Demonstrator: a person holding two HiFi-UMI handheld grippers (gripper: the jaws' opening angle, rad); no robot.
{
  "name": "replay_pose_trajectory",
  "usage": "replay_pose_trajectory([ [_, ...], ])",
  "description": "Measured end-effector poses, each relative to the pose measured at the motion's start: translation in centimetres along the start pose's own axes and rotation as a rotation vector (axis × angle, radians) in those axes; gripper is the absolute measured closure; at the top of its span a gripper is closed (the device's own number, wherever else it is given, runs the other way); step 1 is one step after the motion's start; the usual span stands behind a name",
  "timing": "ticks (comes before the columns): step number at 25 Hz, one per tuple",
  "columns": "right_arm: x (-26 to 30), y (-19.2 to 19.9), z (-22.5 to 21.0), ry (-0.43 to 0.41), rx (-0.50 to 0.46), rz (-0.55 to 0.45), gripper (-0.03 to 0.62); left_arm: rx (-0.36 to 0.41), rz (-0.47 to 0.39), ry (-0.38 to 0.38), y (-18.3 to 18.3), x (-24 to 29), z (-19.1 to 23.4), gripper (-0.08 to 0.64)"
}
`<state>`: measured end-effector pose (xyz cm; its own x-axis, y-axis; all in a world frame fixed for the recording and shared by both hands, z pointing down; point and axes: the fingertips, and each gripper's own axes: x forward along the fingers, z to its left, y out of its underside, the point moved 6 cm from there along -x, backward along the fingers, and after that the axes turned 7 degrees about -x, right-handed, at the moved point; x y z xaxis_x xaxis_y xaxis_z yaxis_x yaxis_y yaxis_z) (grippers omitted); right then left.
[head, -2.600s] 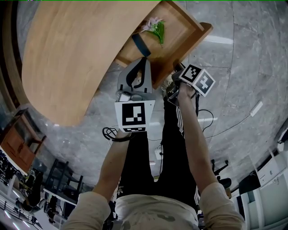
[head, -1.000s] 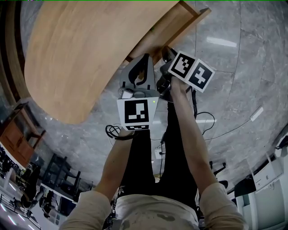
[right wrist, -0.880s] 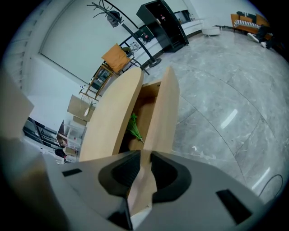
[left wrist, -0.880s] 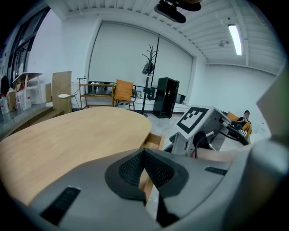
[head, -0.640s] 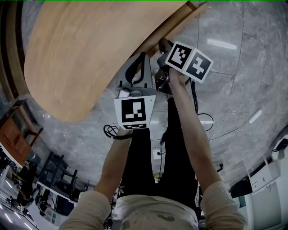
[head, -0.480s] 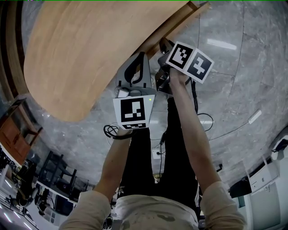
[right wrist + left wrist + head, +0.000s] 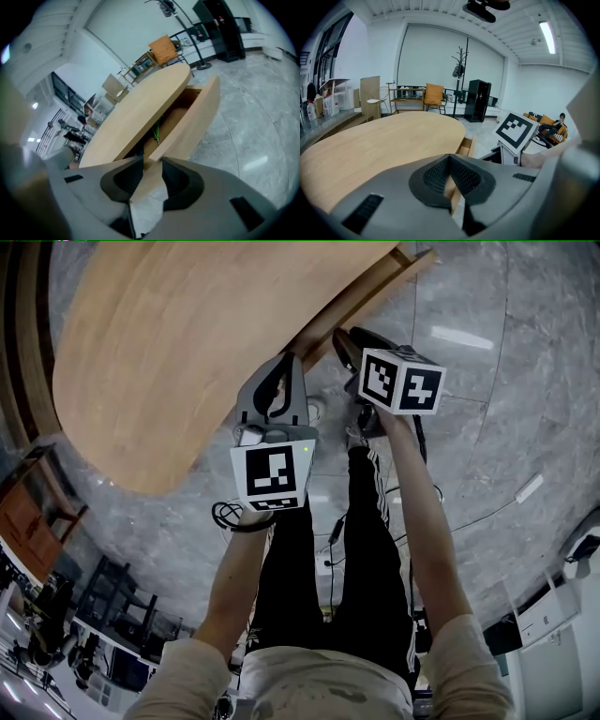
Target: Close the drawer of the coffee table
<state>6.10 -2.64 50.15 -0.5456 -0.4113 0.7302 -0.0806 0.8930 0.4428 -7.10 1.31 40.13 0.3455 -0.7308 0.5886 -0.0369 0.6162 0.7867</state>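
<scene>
The oval wooden coffee table (image 7: 169, 343) fills the upper left of the head view. Its drawer (image 7: 394, 273) sticks out only a little at the top right edge. In the right gripper view the drawer (image 7: 187, 122) stands partly out, with a green sprig (image 7: 156, 133) inside. My right gripper (image 7: 152, 161) points at the near end of the drawer front. Its jaws are opening, with that end between them and the pads not pressing. In the head view it (image 7: 342, 337) hangs just off the table edge. My left gripper (image 7: 289, 360) is shut and empty over the table edge (image 7: 450, 157).
Grey marble floor (image 7: 506, 427) surrounds the table, with cables (image 7: 422, 493) by the person's legs (image 7: 328, 568). Across the room stand a chair (image 7: 433, 96), a coat rack (image 7: 461, 70), a black cabinet (image 7: 478, 101) and a seated person (image 7: 555, 126).
The drawer has slid far in under the table top. Over the last half second my right gripper has rolled and drawn slightly back from the drawer front. The left gripper has barely shifted.
</scene>
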Motion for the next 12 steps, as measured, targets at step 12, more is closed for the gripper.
replay_pose_trajectory([
  [12,-0.7,-0.7,-0.4,-0.039,-1.035,0.122,0.529,-0.032,0.024,-0.013,1.8,-0.1,-1.8,0.551],
])
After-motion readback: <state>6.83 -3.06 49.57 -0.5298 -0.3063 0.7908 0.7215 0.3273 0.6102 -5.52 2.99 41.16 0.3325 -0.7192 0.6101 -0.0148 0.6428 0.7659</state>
